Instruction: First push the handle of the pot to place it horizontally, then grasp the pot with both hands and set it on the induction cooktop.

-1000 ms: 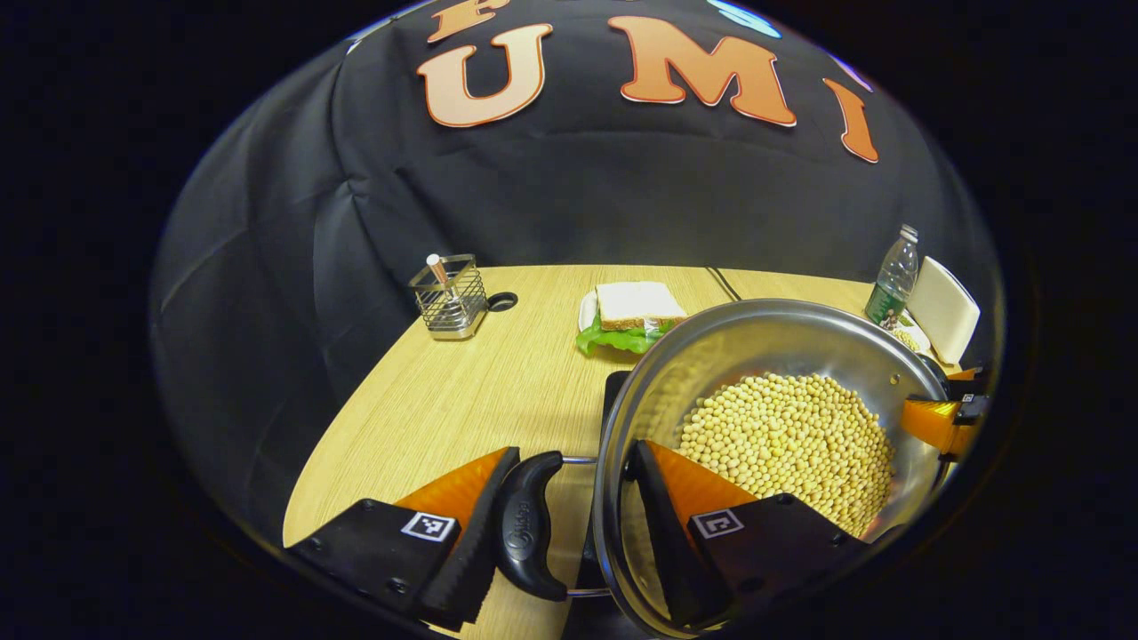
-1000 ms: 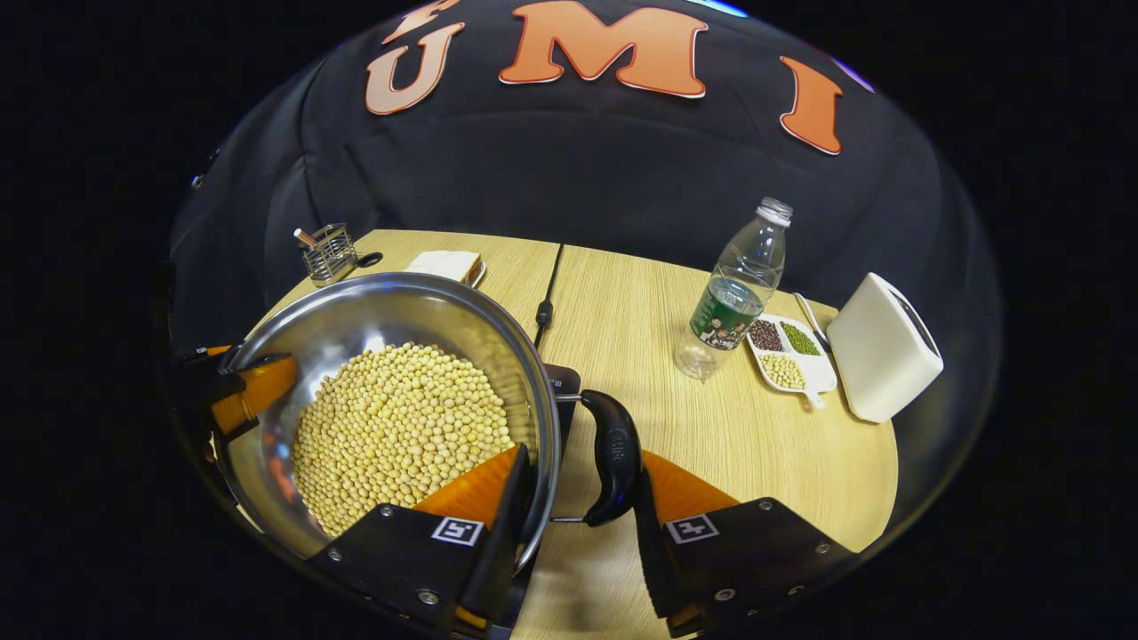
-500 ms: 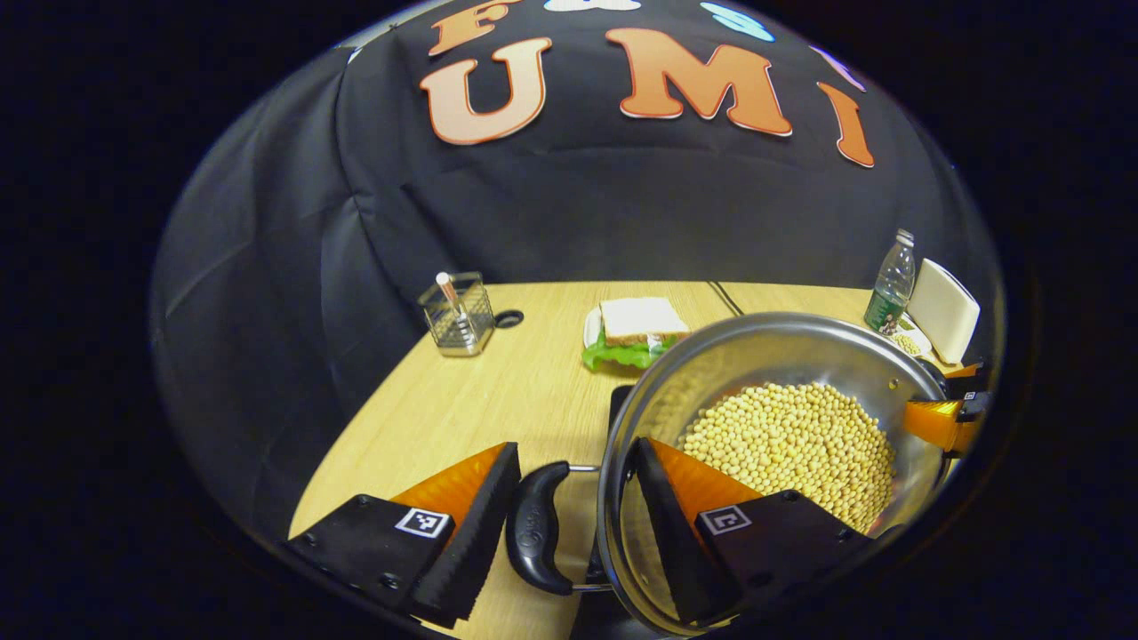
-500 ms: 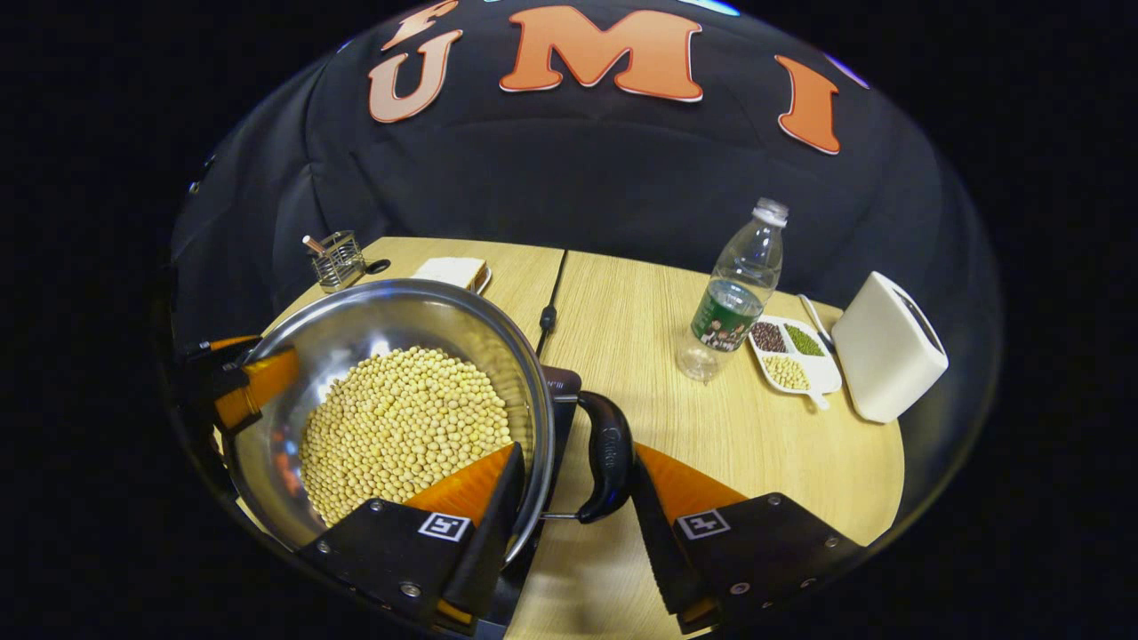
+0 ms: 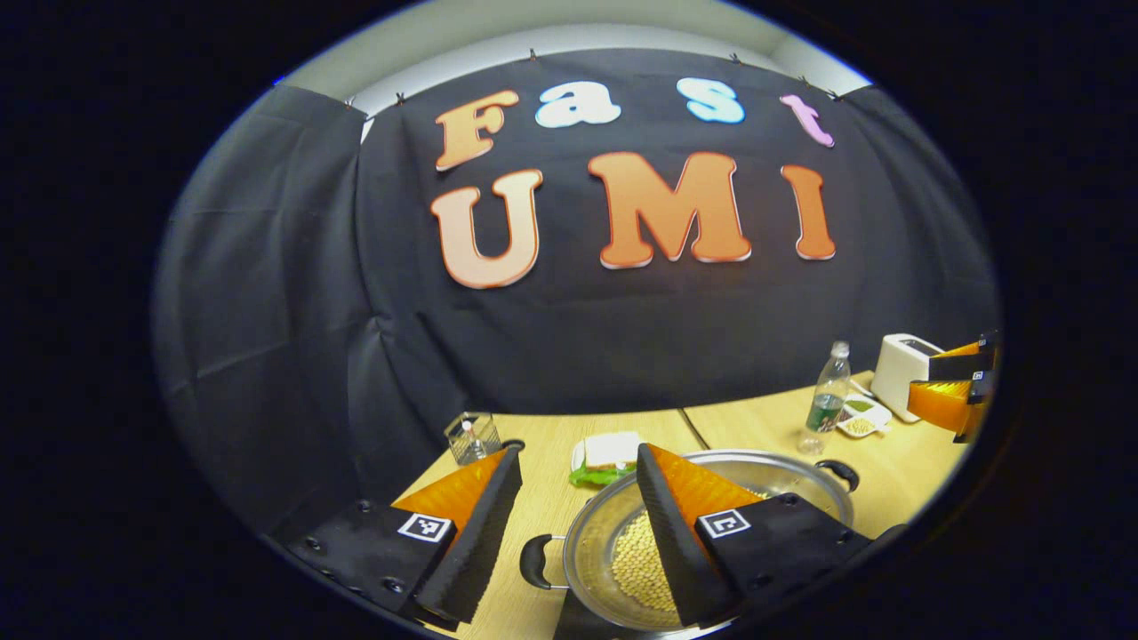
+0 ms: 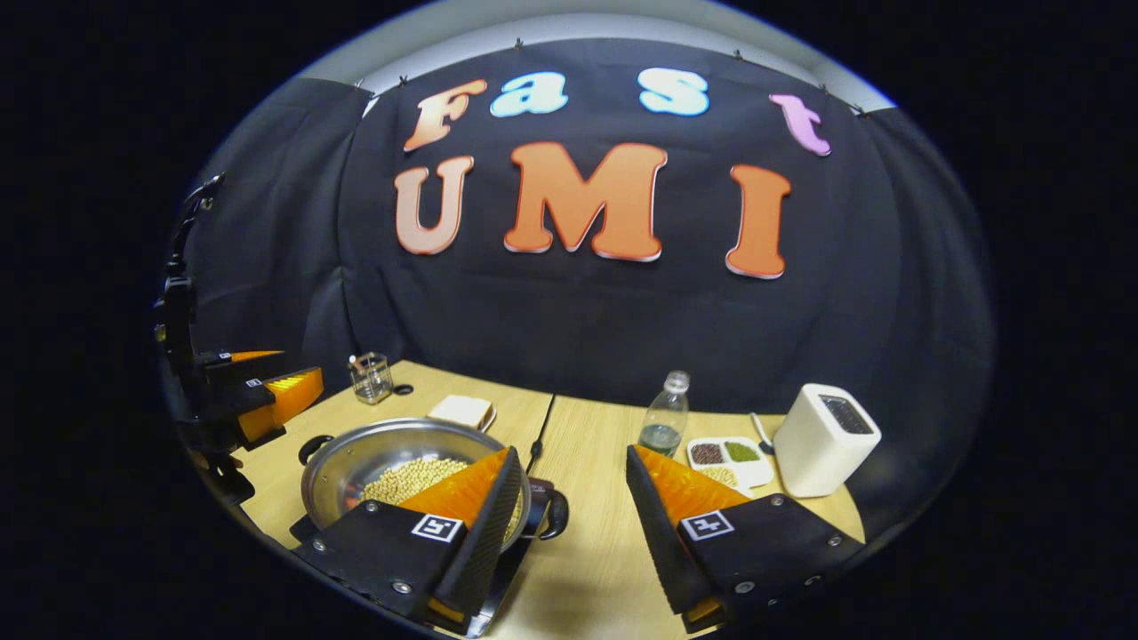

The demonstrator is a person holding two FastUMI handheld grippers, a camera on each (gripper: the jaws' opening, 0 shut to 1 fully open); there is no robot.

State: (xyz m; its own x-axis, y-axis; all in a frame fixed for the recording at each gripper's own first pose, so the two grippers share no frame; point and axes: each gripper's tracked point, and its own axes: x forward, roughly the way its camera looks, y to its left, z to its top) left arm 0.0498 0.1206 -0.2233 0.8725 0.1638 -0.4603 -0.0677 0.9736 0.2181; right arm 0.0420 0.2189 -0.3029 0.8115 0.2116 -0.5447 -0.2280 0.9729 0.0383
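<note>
Steel pot (image 6: 391, 462) now sits on cooktop (image 6: 498, 578); both claws, left (image 5: 569, 533) and right (image 6: 569, 524), released, lifted above pot; placement looks done.

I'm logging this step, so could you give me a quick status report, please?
Left gripper open. Right gripper open. Pot of soybeans on induction cooktop, released. Nothing in the way.

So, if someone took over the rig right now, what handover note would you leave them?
Left tongs: open, lifted clear of the pot.
Right tongs: open, also raised, holding nothing.
Pot of soybeans sits on the induction cooktop, side handles level.
Done: handles levelled, pot set down, both grips released.
Left: nothing apparent; just back both tongs away.
</note>
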